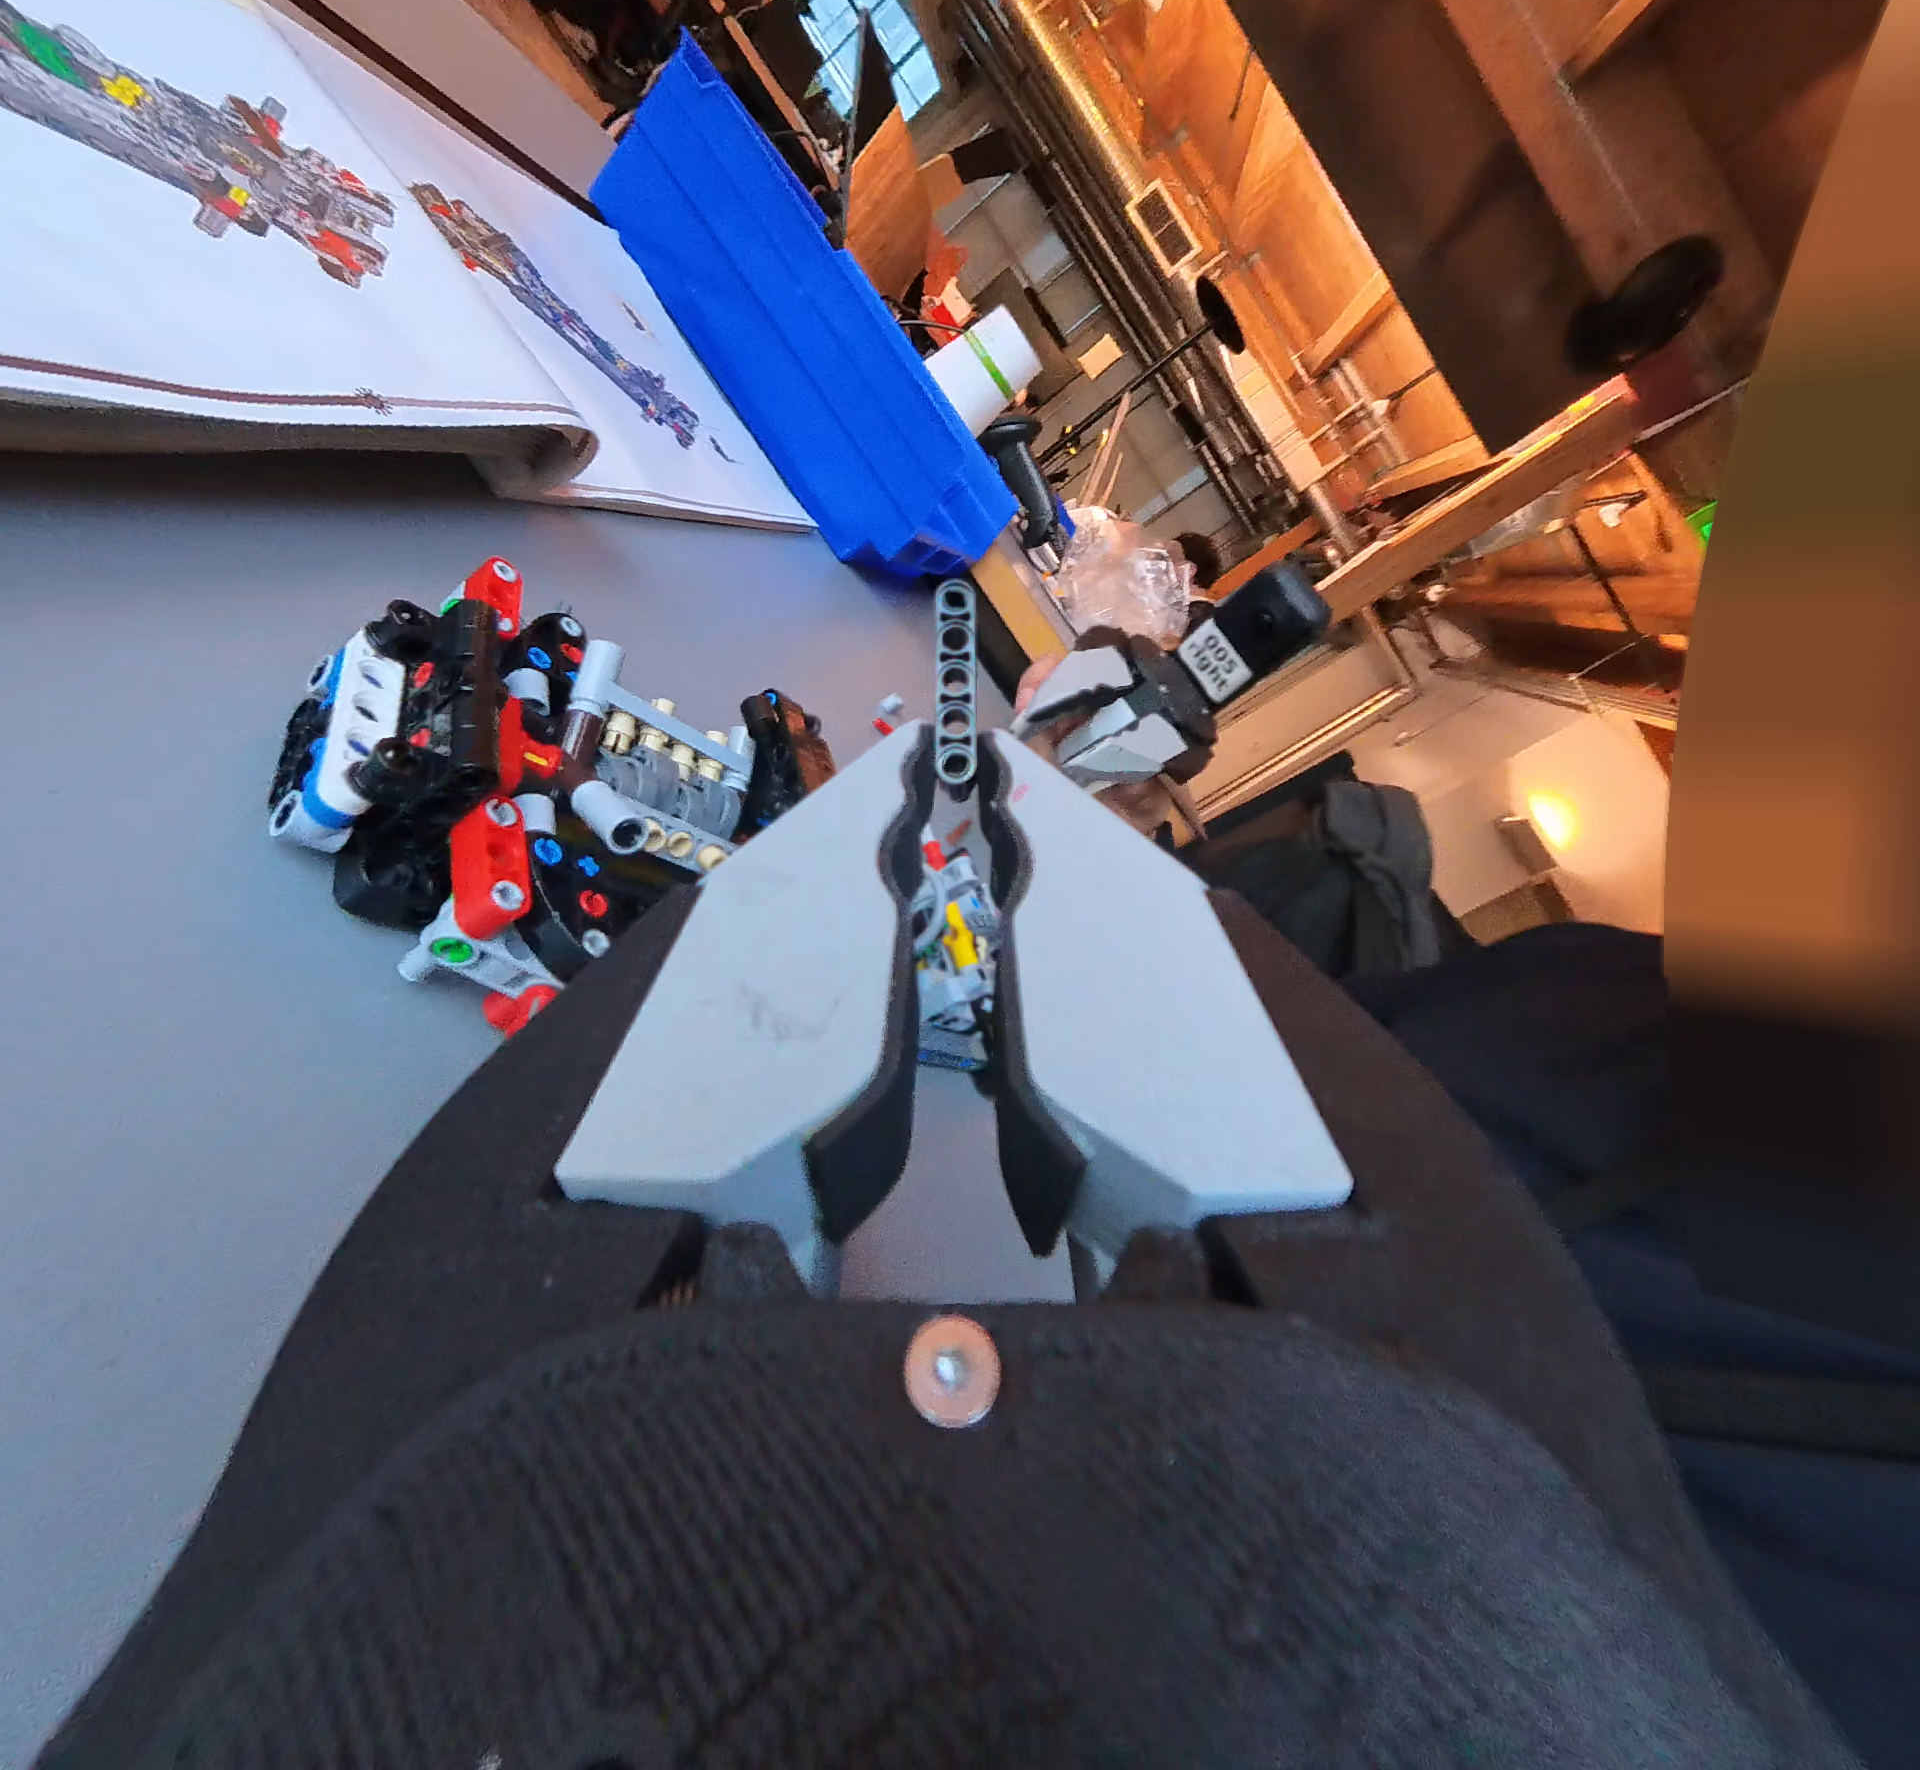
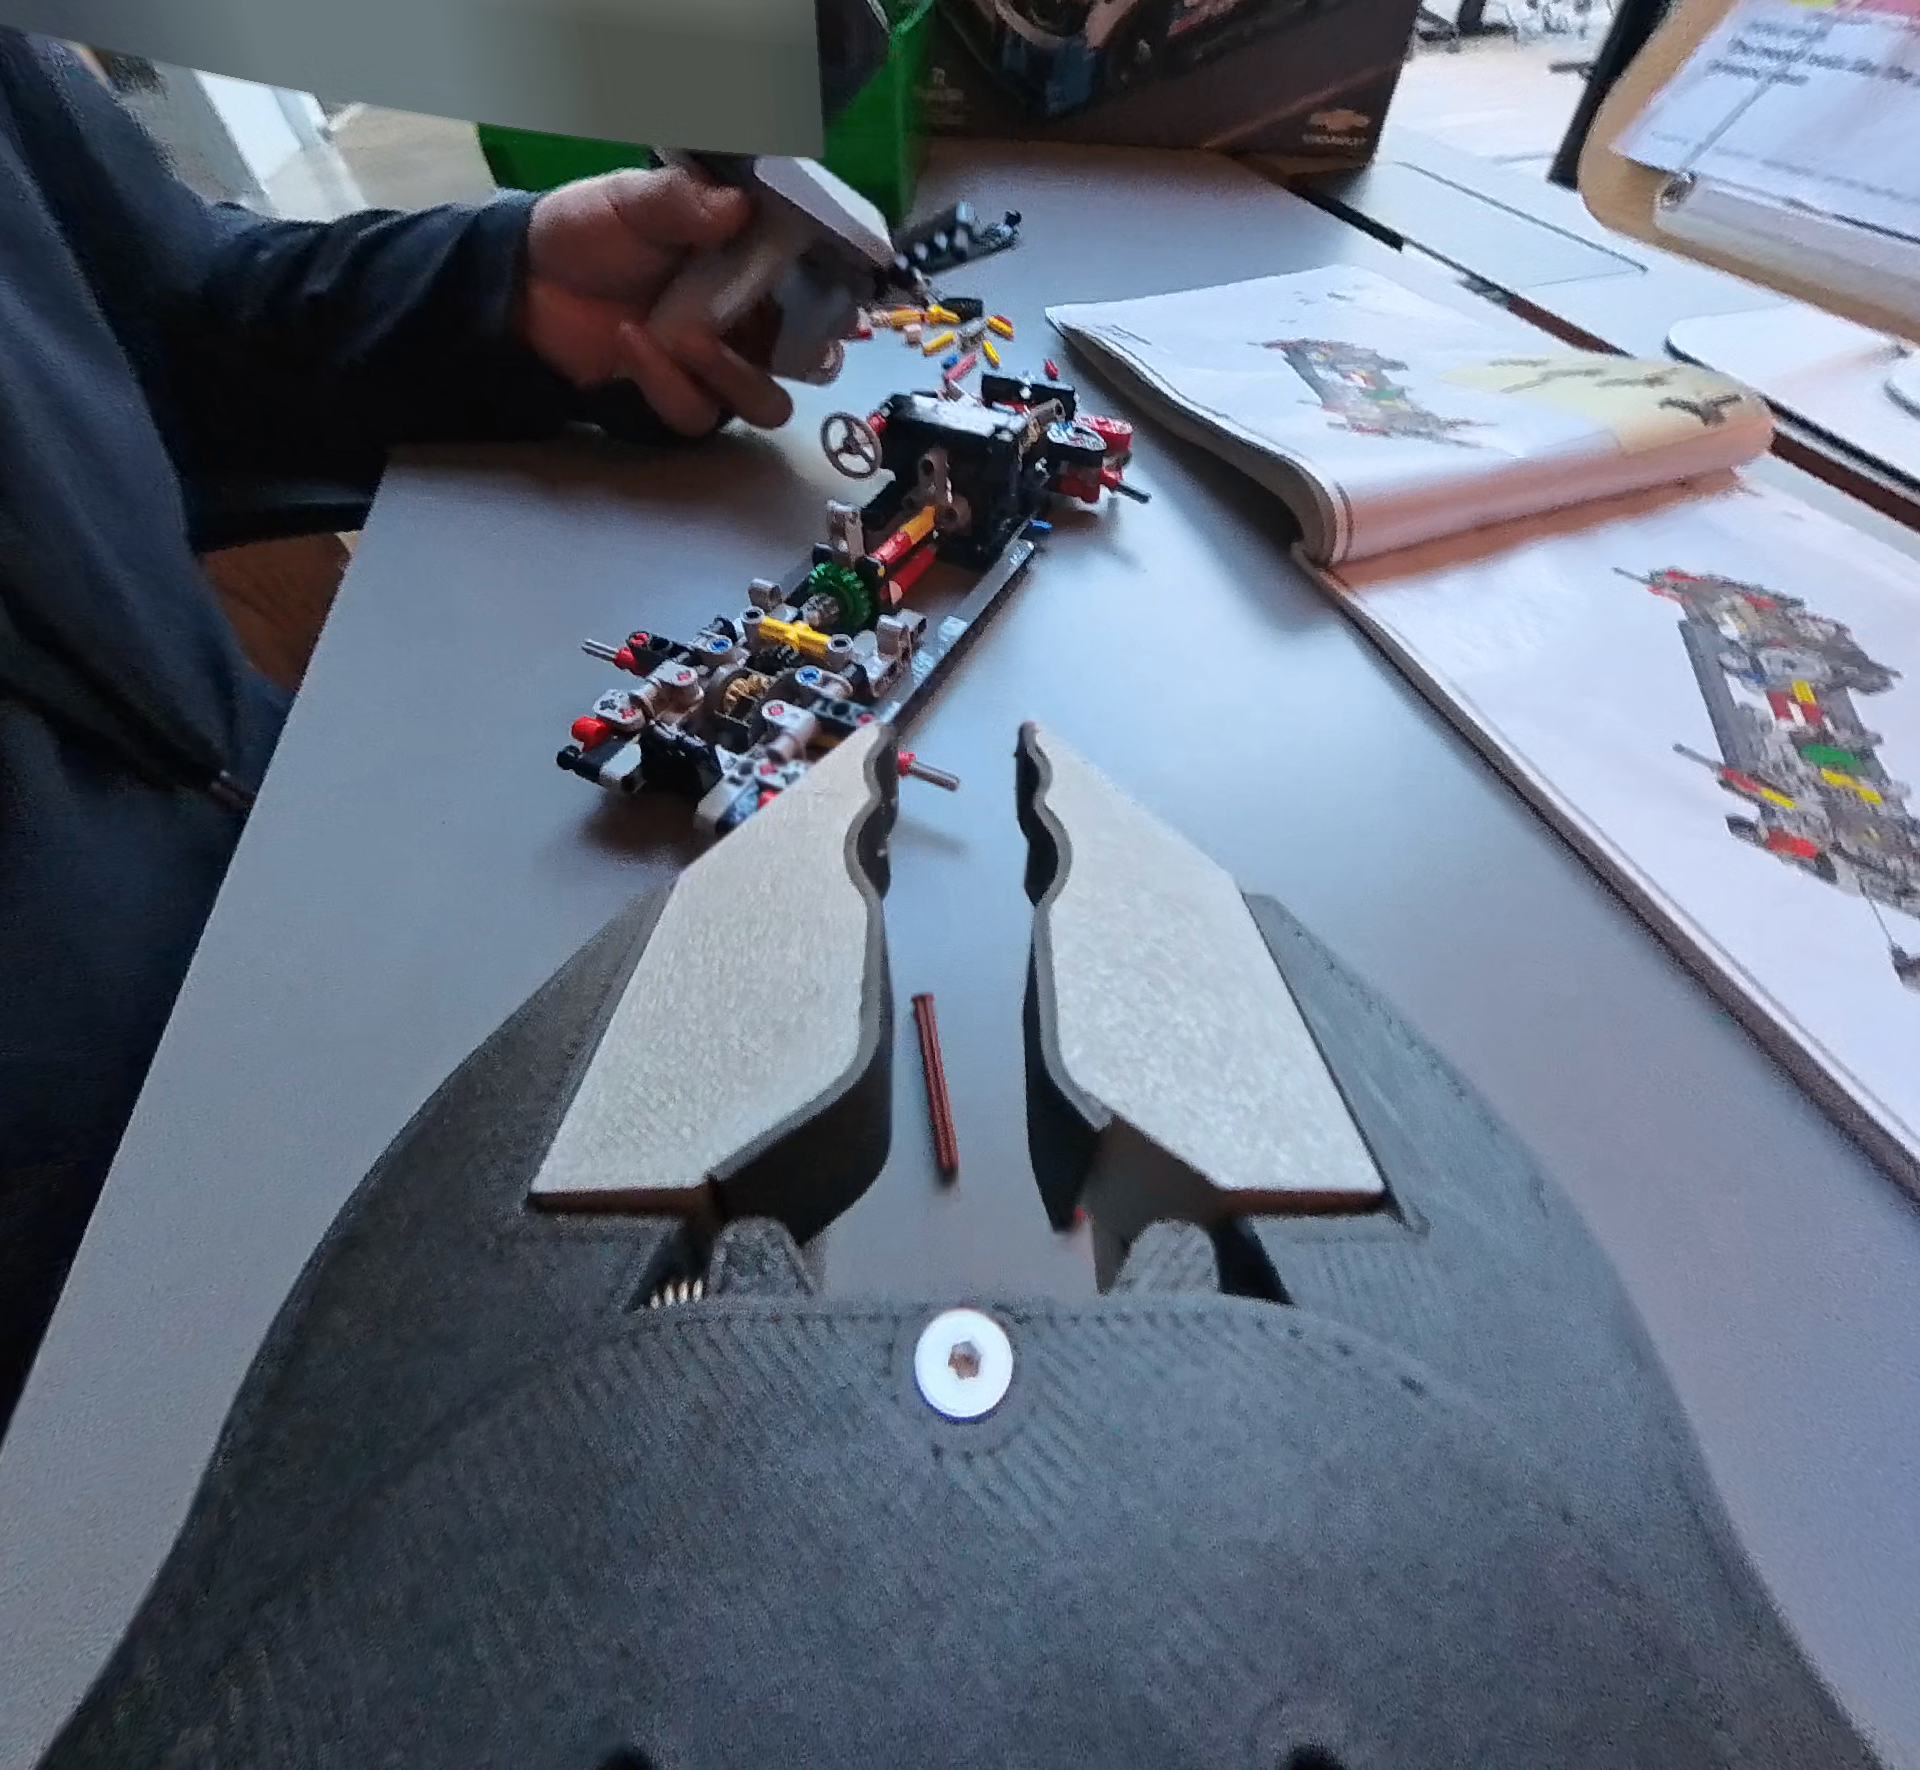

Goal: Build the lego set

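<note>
**Left clamps grey beam, right open over table**

Left gripper (image 1: 954, 764) has pads pressed on the lower end of a grey beam (image 1: 954, 671); the rest sticks up past the tips. Behind its fingers part of the brick model (image 1: 499, 764) is cut off, small bits between the fingers hard to make out. Right gripper (image 2: 956, 764) fingers apart, nothing gripped; a dark red axle (image 2: 935, 1081) lies loose on the table (image 2: 1247, 785) between them. Chassis (image 2: 790, 640) just beside its left fingertip, partly hidden. Manual (image 2: 1455, 411) pages blurred
</note>
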